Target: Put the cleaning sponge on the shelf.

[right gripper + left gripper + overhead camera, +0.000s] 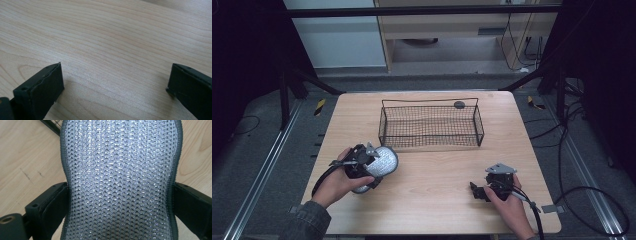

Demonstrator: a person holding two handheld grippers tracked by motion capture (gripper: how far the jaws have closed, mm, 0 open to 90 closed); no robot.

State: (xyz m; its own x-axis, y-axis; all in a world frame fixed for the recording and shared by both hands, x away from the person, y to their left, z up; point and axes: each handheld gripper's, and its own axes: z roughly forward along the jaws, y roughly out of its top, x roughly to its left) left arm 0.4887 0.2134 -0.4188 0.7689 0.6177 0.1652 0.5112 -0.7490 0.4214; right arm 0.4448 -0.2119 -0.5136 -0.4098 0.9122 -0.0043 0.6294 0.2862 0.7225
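Pale wooden table point(432, 170) under dim light. At lower left, a silvery mesh pad point(381, 162) sits clamped by its narrow waist in the left gripper point(120, 202), just before a wire basket point(430, 125). Lower right, the right gripper point(115, 85) rests splayed, empty. The limp pad could sag or slip loose.

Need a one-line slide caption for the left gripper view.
Left gripper clamps a silvery mesh pad at its waist, above the wooden table.
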